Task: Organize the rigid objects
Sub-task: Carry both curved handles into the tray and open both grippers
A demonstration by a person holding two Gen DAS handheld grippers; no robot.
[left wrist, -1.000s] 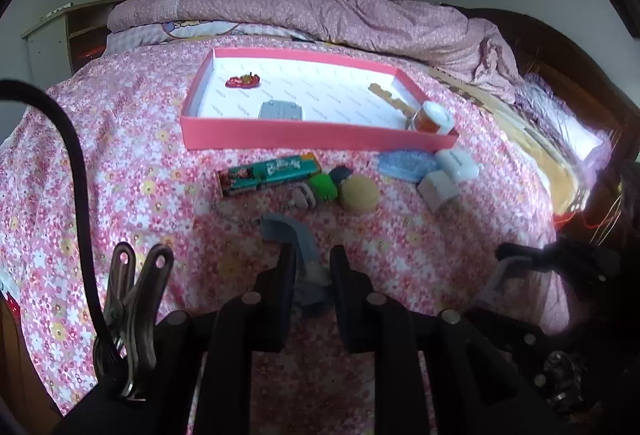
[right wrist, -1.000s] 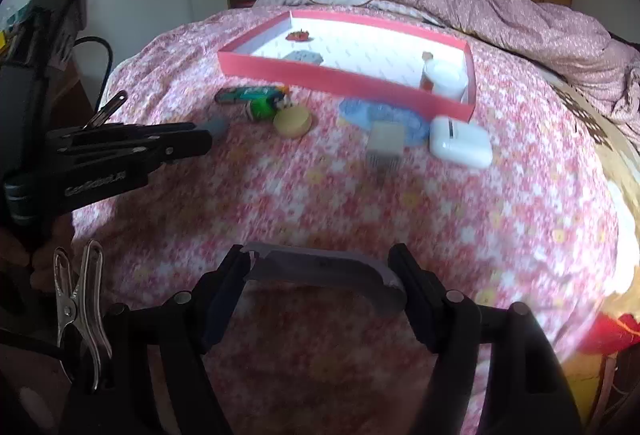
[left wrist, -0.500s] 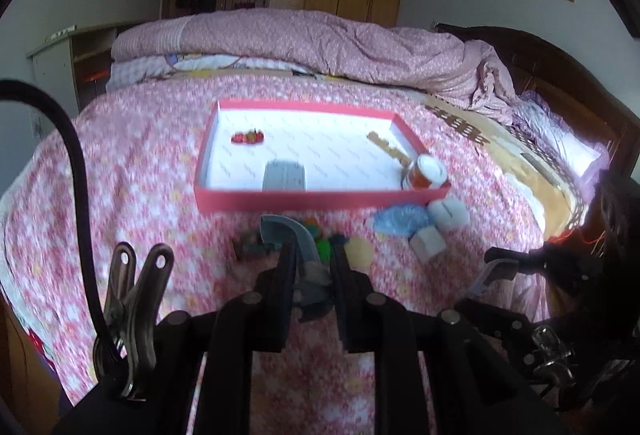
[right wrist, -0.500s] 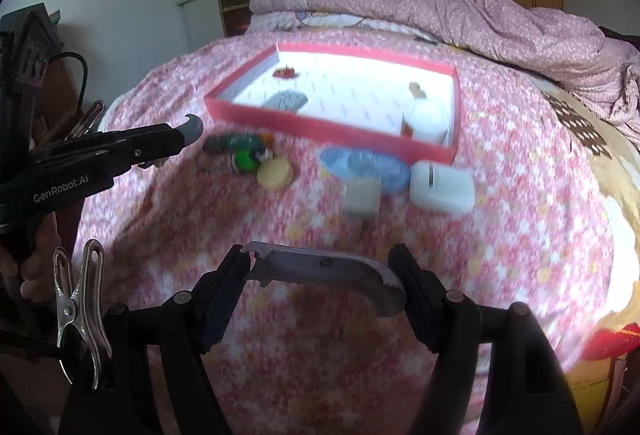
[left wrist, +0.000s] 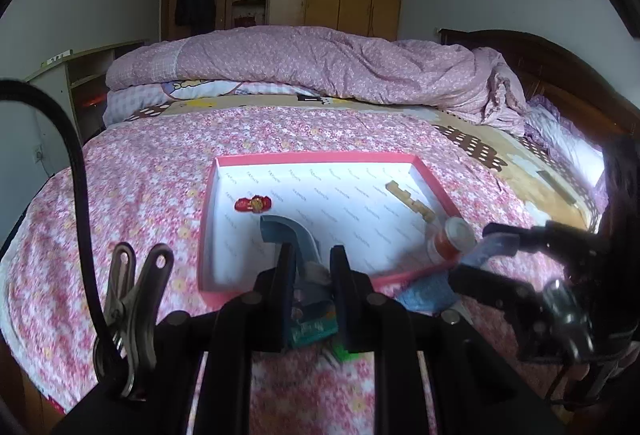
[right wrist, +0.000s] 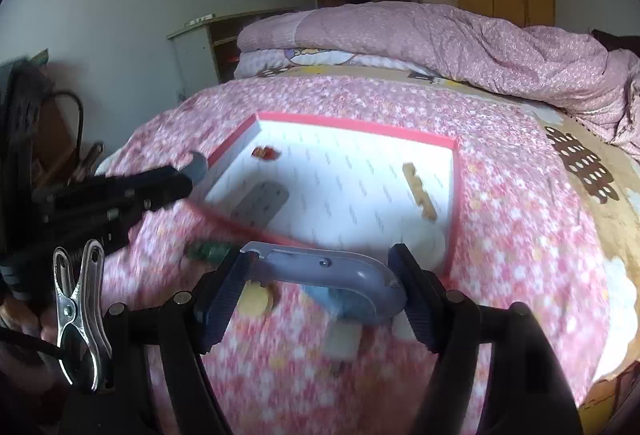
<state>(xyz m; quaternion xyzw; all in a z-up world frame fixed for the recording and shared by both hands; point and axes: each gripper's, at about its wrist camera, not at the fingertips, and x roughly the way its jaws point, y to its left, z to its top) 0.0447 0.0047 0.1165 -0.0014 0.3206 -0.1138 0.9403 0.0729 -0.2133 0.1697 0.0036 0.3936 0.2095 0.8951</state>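
My left gripper (left wrist: 312,255) is shut on a grey-blue hooked piece (left wrist: 286,231), which hangs over the near edge of the pink tray (left wrist: 316,155). My right gripper (right wrist: 320,267) is shut on a grey curved handle piece (right wrist: 360,273), gripped end to end just before the tray (right wrist: 356,125). Each view shows the other gripper at its side: left gripper (right wrist: 176,183), right gripper (left wrist: 480,251). In the tray lie a red item (left wrist: 253,204), a wooden strip (left wrist: 410,199), a grey flat item (right wrist: 262,203) and a white-capped orange bottle (left wrist: 448,241).
Loose on the flowered bedspread in front of the tray lie a green box (left wrist: 314,327), a tan disc (right wrist: 258,299), a blue item (right wrist: 340,301) and a white block (right wrist: 342,343). A folded pink quilt (left wrist: 320,67) lies beyond. The dark headboard (left wrist: 560,75) stands at the right.
Both grippers have risen and moved forward toward the tray with their pieces still held. The loose items now lie under and behind the fingers.
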